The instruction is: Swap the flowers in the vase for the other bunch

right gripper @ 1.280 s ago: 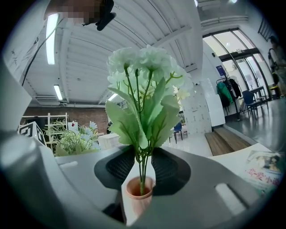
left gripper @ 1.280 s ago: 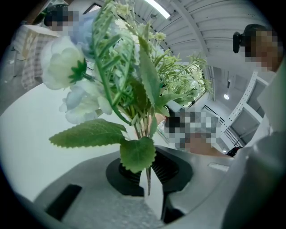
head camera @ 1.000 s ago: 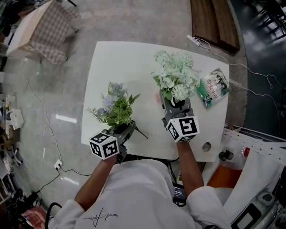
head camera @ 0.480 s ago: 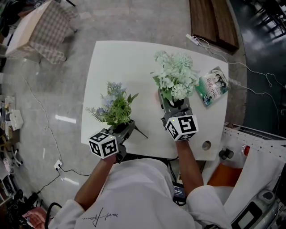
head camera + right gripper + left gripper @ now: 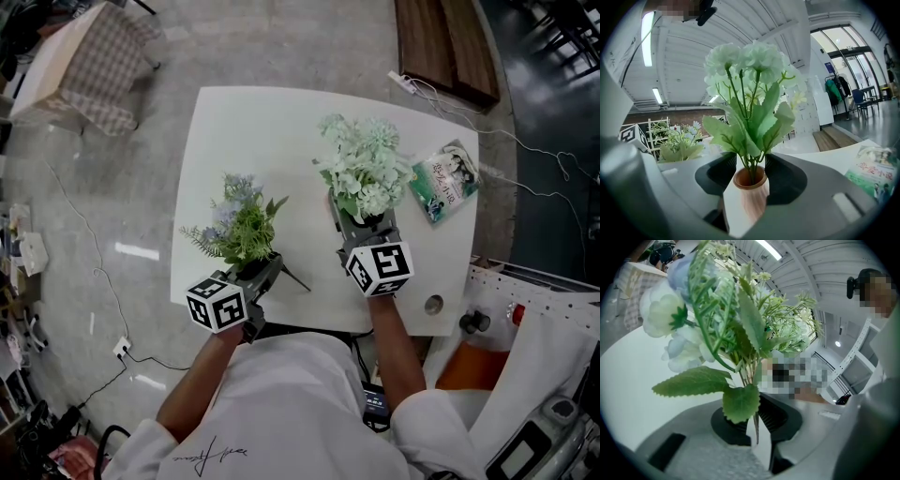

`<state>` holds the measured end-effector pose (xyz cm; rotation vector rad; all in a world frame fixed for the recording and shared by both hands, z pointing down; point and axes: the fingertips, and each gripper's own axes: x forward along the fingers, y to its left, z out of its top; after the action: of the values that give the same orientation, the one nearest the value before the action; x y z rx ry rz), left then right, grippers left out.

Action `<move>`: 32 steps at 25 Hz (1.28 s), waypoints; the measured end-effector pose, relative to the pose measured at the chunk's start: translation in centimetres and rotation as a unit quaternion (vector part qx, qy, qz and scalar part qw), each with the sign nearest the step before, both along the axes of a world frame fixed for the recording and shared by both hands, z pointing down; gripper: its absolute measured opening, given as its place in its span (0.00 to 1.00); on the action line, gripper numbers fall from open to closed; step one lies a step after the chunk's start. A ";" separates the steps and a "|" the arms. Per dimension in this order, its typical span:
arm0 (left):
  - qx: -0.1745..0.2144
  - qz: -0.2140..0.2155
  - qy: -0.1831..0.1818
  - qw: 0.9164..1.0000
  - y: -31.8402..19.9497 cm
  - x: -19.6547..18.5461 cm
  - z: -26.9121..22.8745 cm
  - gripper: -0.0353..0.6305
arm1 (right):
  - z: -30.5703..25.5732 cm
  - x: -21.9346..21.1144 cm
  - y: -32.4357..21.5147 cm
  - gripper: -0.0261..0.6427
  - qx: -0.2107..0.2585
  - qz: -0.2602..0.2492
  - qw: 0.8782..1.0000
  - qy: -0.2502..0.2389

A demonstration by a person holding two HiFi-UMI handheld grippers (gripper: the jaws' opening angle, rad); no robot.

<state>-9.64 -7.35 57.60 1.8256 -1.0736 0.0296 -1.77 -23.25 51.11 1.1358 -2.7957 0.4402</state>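
Observation:
A small terracotta vase [image 5: 752,197] stands upright on the white table [image 5: 253,131] with a white-green flower bunch [image 5: 361,169] in it. My right gripper [image 5: 361,220] has a jaw on each side of the vase. The jaws are opening, and I see no pad pressing on the vase. In the right gripper view the gripper [image 5: 750,180] frames the vase's neck, with the blooms [image 5: 750,70] above. My left gripper [image 5: 262,269] is shut on the stems [image 5: 751,380] of the blue-and-green bunch [image 5: 242,225], held upright over the table's near left part.
A green illustrated booklet [image 5: 443,183] lies at the table's right edge. A round hole [image 5: 432,306] sits in the near right corner. On the floor there is a power strip [image 5: 405,82] with cables, a wooden bench [image 5: 445,47] beyond it, and a chair with checked cloth [image 5: 84,56] far left.
The white-green bunch has shifted slightly left in the head view. My left gripper and its bunch have stayed where they were.

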 end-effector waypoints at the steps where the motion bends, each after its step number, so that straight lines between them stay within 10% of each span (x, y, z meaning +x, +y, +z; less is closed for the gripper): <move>1: 0.000 0.000 0.000 1.000 0.0 0.0 0.0 0.11 | 0.0 0.0 0.0 0.31 0.001 0.000 1.000 0.000; 32: 0.007 0.000 0.005 1.000 0.3 -0.1 -0.3 0.11 | 1.1 1.0 1.4 0.45 -0.022 0.012 1.000 0.006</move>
<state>-9.75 -7.02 57.30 1.8363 -1.0703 0.0130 -0.77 -21.90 52.18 1.1607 -2.7502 0.4931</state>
